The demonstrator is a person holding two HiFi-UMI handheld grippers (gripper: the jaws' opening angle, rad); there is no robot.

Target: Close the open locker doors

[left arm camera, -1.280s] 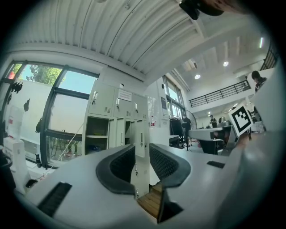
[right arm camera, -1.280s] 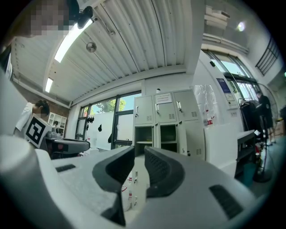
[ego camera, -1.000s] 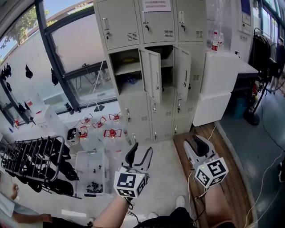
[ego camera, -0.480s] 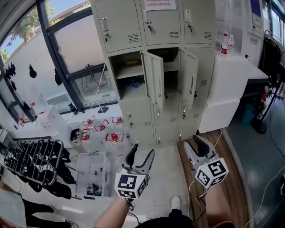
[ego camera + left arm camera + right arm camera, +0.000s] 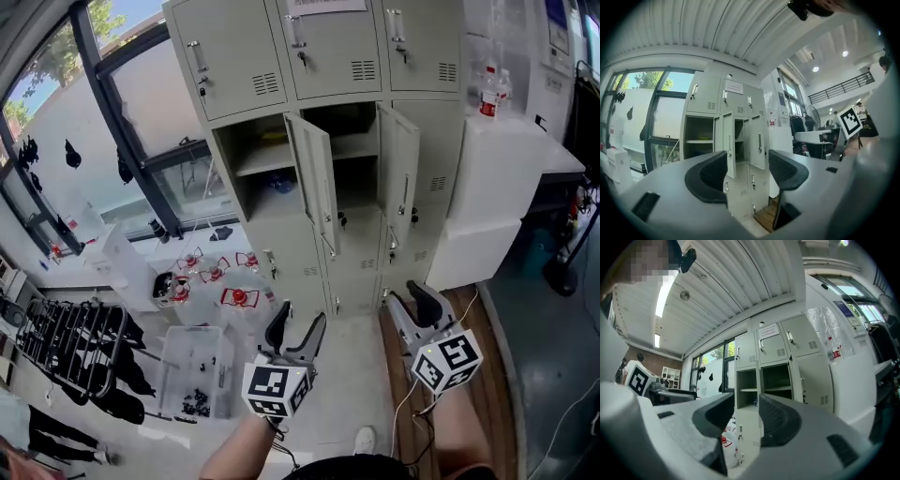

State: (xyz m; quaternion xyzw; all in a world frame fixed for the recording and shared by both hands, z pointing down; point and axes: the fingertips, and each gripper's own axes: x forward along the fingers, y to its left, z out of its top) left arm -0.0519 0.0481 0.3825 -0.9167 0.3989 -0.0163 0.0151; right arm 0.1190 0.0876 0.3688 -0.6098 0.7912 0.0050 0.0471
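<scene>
Facing a tall beige-grey metal locker bank (image 5: 328,56), top middle of the head view. Two second-row doors hanging open: the left open door (image 5: 314,178) swung out just left of centre, the right open door (image 5: 398,173) close beside it on the right, nearly edge-on. Dark shelved compartments showing behind both. Every other door in sight sitting flat and shut.

Lower middle of that view: the left gripper (image 5: 298,319), black jaws spread wide after just opening up, nothing between them. Same in the left gripper view (image 5: 747,168), only the far-off lockers showing in the gap. A bit to the right, the right gripper (image 5: 410,298), jaws also just opened and standing apart, empty too; in the right gripper view (image 5: 745,416) just lockers beyond the pads. Both well short of the doors, touching nothing.

Off to the left on the floor: clear plastic jugs with red caps (image 5: 234,295), a clear plastic bin (image 5: 192,370), and a black wire rack (image 5: 66,342) at the lower left edge. White cabinet (image 5: 506,178) right of the lockers.
</scene>
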